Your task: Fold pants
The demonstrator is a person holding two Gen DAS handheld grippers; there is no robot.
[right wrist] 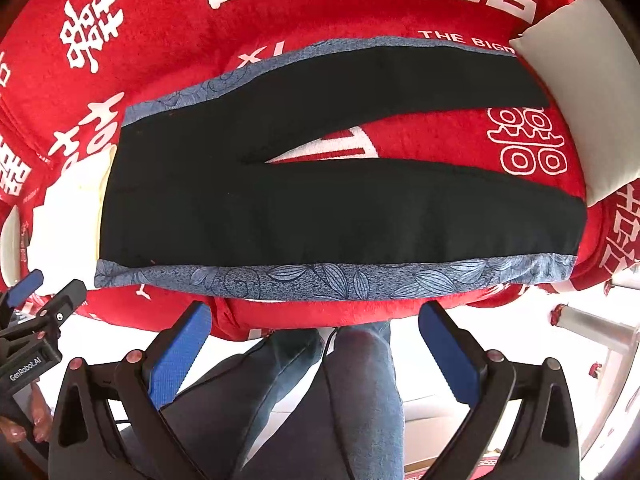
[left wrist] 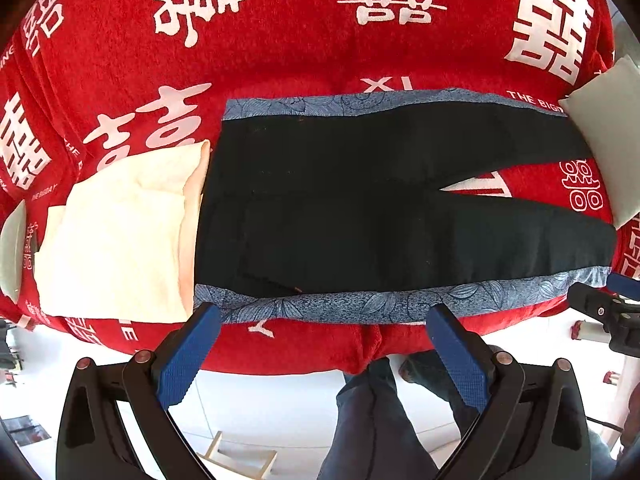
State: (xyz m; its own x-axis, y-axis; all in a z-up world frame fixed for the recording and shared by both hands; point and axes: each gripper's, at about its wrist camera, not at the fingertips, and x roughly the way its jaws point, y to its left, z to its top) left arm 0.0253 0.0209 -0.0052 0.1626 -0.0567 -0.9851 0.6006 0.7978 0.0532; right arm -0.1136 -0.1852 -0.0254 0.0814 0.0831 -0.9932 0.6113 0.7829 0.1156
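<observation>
Black pants [left wrist: 360, 208] with blue leaf-print side bands lie flat on a desk under a plush red cloth [left wrist: 280, 52], legs parted, beside folded cream fabric [left wrist: 120, 232]. Left tongs [left wrist: 324, 336] and right tongs [right wrist: 316, 332] hover wide open, empty.

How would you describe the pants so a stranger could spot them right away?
A red cloth printed with white characters covers the surface. On it the pants lie flat, legs apart, between cream folded fabric and a grey cushion. They alone are black, edged with blue leaf-patterned side stripes.
</observation>
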